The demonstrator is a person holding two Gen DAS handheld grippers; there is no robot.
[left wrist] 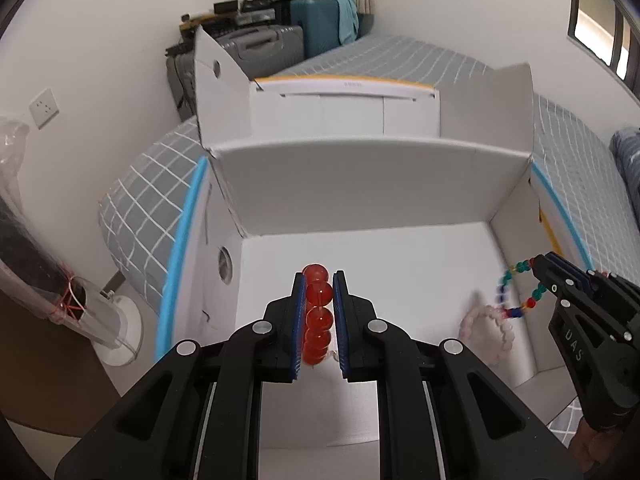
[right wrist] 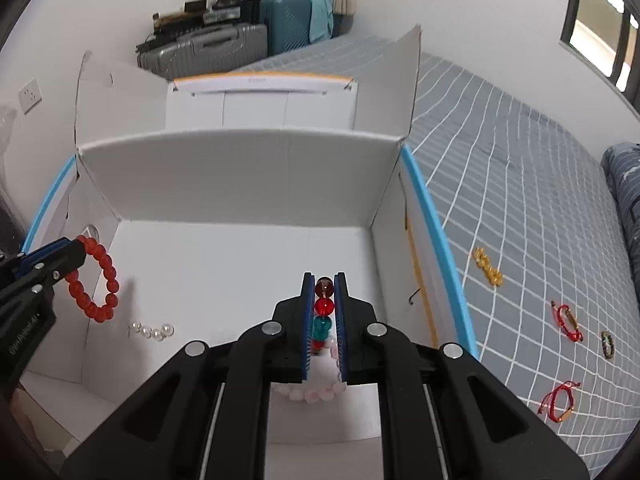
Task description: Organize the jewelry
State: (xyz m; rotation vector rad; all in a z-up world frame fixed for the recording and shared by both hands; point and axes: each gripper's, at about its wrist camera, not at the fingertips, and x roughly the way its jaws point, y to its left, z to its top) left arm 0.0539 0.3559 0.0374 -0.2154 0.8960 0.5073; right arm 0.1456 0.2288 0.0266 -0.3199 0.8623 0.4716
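Note:
My left gripper [left wrist: 319, 280] is shut on a red bead bracelet [left wrist: 318, 316] and holds it over the open white box [left wrist: 368, 192]; the bracelet also shows in the right wrist view [right wrist: 96, 284], hanging from the left gripper [right wrist: 78, 254]. My right gripper [right wrist: 324, 280] is shut on a multicoloured bead bracelet [right wrist: 324, 308] inside the box [right wrist: 240, 172]; it shows in the left wrist view [left wrist: 516, 292] hanging from the right gripper [left wrist: 538, 262]. A pink bead bracelet [left wrist: 488, 332] lies on the box floor, also seen under the right gripper [right wrist: 316, 394]. A clear bead bracelet [right wrist: 152, 331] lies at the box's left.
The box stands on a grey checked bed [right wrist: 520, 184]. On the bed to the right lie a gold bracelet [right wrist: 488, 267], two red cord bracelets [right wrist: 568, 322] [right wrist: 558, 402] and a dark bracelet [right wrist: 608, 344]. Suitcases [right wrist: 240, 36] stand at the far wall.

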